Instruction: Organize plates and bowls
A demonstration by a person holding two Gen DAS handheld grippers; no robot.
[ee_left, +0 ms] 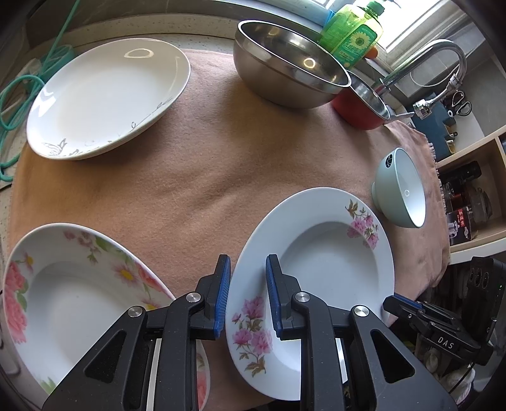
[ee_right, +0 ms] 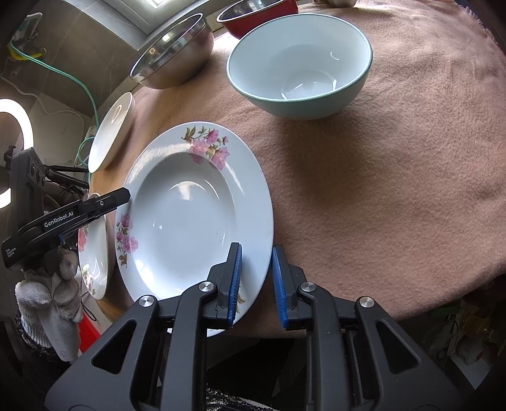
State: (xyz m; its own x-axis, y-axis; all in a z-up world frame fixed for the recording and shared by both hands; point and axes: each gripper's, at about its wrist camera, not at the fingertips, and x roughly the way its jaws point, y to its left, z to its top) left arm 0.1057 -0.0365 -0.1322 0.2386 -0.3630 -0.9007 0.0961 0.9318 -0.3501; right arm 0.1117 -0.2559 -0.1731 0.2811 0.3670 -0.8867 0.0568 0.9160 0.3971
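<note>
Left wrist view, left to right: pink-flower plate [ee_left: 79, 303] low on the brown cloth [ee_left: 202, 177], partly under the left gripper's body. Plain white plate with grey butterfly print [ee_left: 104, 98] further back on the left. Left gripper [ee_left: 246, 297] has jaws apart, straddling the left rim of the purple-flower deep plate [ee_left: 329, 268]; one blue pad outside the rim, one over it, not pinching. Steel bowl [ee_left: 291, 68] at the back centre, red-sided bowl [ee_left: 367, 104] just beside and behind it on the right, green bottle [ee_left: 354, 34] behind both. Pale green bowl [ee_left: 401, 186] near the cloth's right edge, just beyond the purple-flower plate. Faucet [ee_left: 442, 63] far right. The right gripper's tip shows at that plate's right rim.

Right wrist view, left to right: left gripper [ee_right: 104, 202] at the purple-flower deep plate's [ee_right: 189, 215] left rim, gloved hand [ee_right: 53, 291] below it. Pink-flower plate [ee_right: 91, 253] and white plate [ee_right: 110, 136] seen edge-on at left. Right gripper [ee_right: 256, 284], jaws apart, straddles the deep plate's near right rim, gap on both sides, not clamped. Steel bowl [ee_right: 174, 53] back left, red bowl [ee_right: 259, 15] at the top, pale green bowl [ee_right: 300, 60] upright on the cloth [ee_right: 395, 158], apart from the deep plate.
</note>
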